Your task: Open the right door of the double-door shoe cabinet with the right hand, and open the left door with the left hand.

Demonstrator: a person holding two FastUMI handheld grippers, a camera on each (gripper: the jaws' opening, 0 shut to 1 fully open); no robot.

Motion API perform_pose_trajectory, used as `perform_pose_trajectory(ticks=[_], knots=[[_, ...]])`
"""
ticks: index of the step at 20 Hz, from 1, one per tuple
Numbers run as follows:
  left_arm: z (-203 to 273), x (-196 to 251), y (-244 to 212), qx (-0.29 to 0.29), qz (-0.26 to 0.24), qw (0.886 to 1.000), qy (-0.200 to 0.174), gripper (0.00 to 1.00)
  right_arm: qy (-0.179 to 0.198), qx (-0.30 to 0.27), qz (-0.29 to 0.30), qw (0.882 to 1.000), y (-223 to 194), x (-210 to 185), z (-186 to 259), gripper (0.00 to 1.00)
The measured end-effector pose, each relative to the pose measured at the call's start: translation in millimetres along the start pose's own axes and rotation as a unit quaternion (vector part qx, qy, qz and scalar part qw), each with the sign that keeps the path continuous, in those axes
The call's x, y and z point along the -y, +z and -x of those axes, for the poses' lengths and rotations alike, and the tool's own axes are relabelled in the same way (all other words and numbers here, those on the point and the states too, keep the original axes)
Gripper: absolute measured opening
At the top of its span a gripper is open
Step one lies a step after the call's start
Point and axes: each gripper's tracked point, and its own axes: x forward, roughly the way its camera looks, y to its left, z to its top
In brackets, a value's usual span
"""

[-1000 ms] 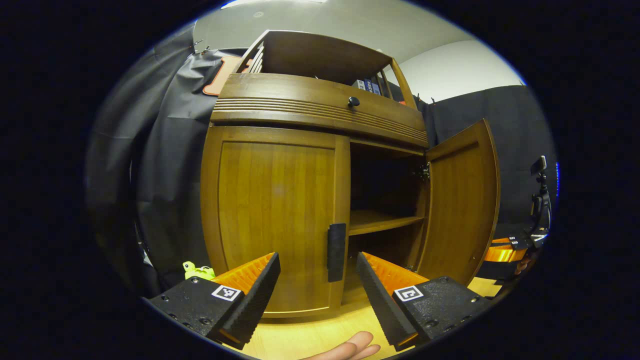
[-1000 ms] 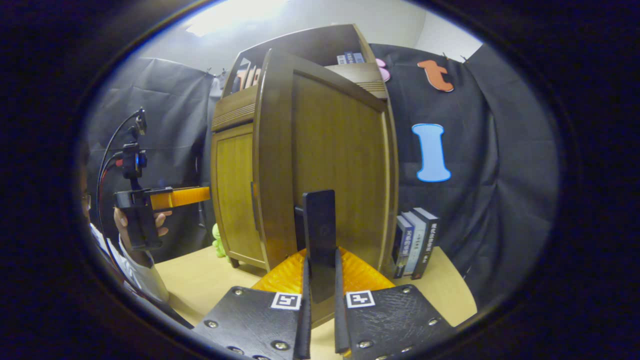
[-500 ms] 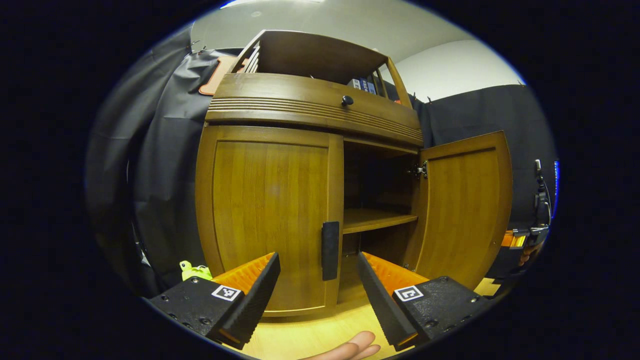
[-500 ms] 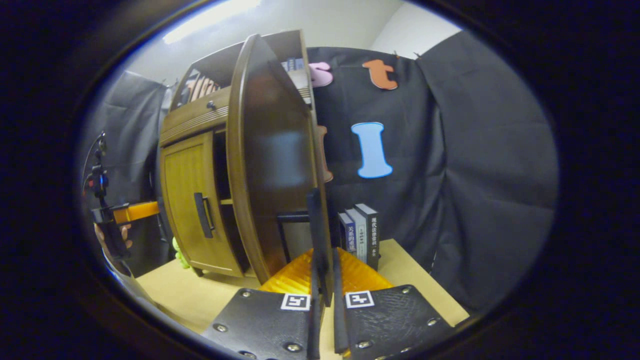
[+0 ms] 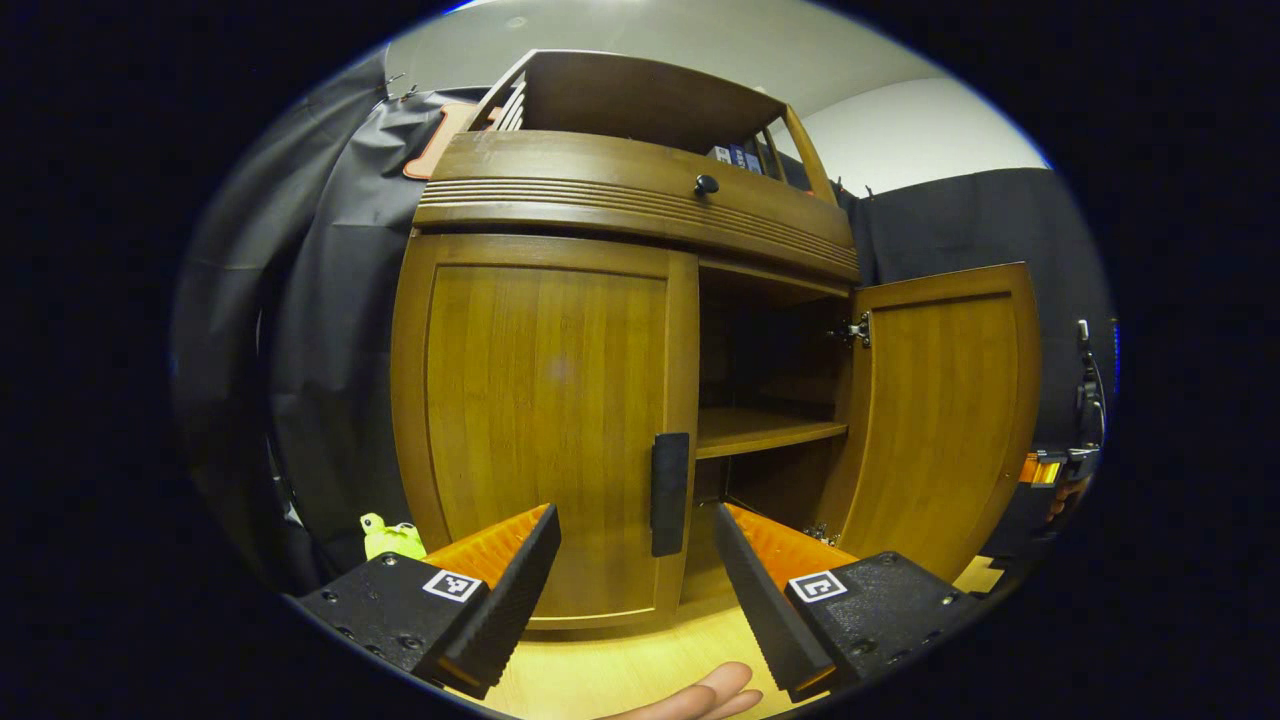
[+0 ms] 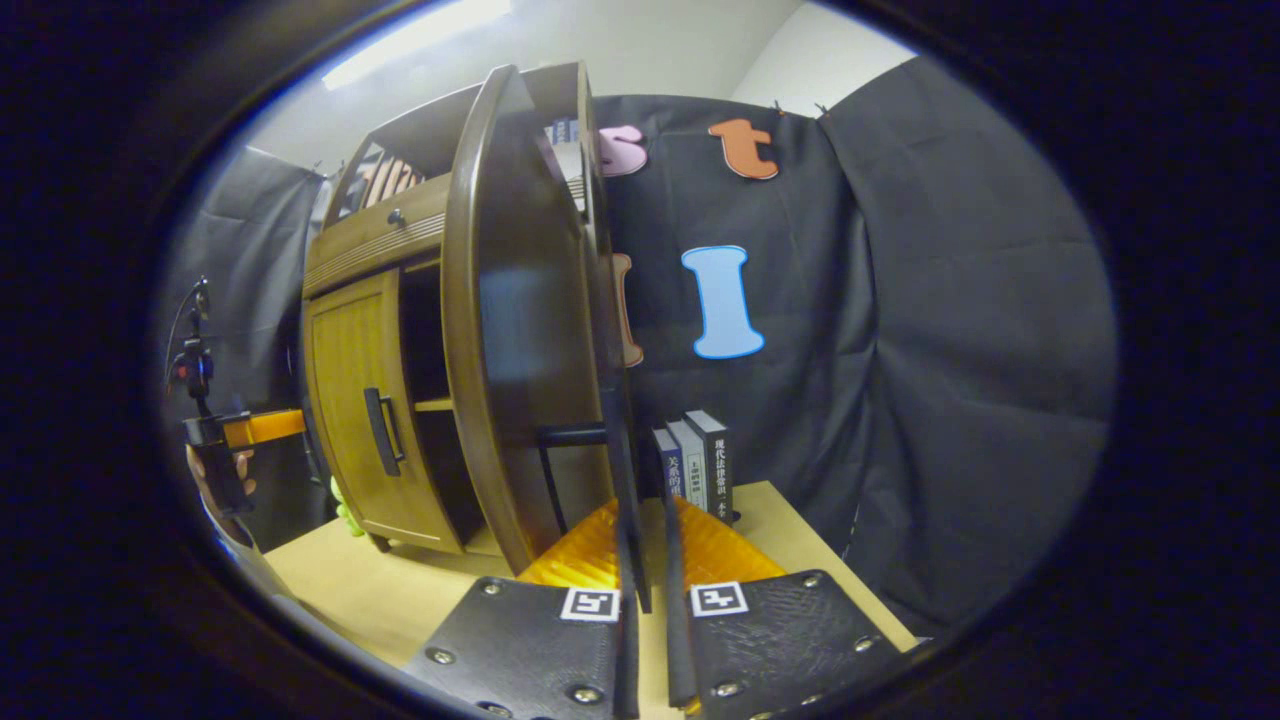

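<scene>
Since a second ago the right door (image 5: 945, 420) of the brown wooden double-door shoe cabinet (image 5: 640, 190) has swung from half open to wide open, its inner face now turned toward the left gripper view, while the left door (image 5: 545, 420) has stayed shut. Seen from the right gripper view, the right gripper (image 6: 643, 560) is pinched together on the flat dark pull handle of the right door (image 6: 625, 500), one finger on each side of the thin plate, and the door's edge (image 6: 470, 330) rises just left of the fingers. The left gripper (image 5: 635, 575) hangs with its fingers spread apart, holding nothing, in front of the shut left door; the dark vertical handle (image 5: 670, 493) of that door stands between the two fingers, a little beyond their tips and not touching either. Behind the open doorway a wooden shelf (image 5: 765, 430) crosses the dark inside. A small lime-green toy (image 5: 392, 537) sits on the light wooden tabletop (image 5: 610, 660) by the cabinet's left foot, near the left finger. In the right gripper view three upright dark books (image 6: 695, 465) stand on the tabletop just beyond the open door, close to its swing, and the left gripper (image 6: 245, 430) with the hand holding it shows far off at the left, in front of the left door (image 6: 355, 410).
</scene>
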Motion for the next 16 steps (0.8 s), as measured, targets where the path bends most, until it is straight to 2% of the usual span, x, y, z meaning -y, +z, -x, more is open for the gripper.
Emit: perform_pose_trajectory(ticks=[1, 2, 4, 7, 8, 9, 10, 12, 13, 16], knots=[[-1, 1, 1, 0.002, 0.000, 1.000, -0.002, 0.92, 0.001, 0.002, -0.004, 1.000, 0, -1, -1, 0.12], [-2, 2, -1, 0.002, 0.001, 1.000, -0.003, 0.96, 0.002, 0.003, -0.003, 1.000, 1, -3, -2, 0.12], [-6, 5, -1, 0.006, 0.006, 1.000, -0.010, 0.96, -0.003, 0.000, 0.005, 1.000, 0, 0, -2, 0.12], [-18, 8, 1, 0.020, 0.005, 1.000, -0.009, 0.96, -0.021, -0.001, 0.036, 0.999, -2, 13, -3, 0.38], [-24, 13, -1, 0.020, -0.002, 1.000, -0.016, 0.96, -0.027, 0.001, 0.045, 0.999, -1, 19, -3, 0.43], [-30, 15, -5, 0.018, -0.010, 1.000, -0.019, 0.92, -0.037, 0.002, 0.052, 0.998, 0, 24, -2, 0.57], [-36, 15, -11, 0.012, -0.015, 1.000, -0.019, 0.96, -0.043, 0.001, 0.053, 0.998, 0, 28, -1, 0.70], [-47, 18, -22, 0.004, -0.012, 1.000, -0.022, 0.96, -0.053, 0.001, 0.050, 0.997, 0, 27, 7, 0.98], [-52, 19, -27, 0.001, -0.008, 1.000, -0.022, 0.92, -0.058, 0.002, 0.051, 0.997, 1, 29, 8, 0.94], [-73, 21, -39, -0.003, -0.010, 1.000, -0.016, 0.96, -0.105, 0.015, 0.064, 0.992, 18, 48, 35, 0.99]])
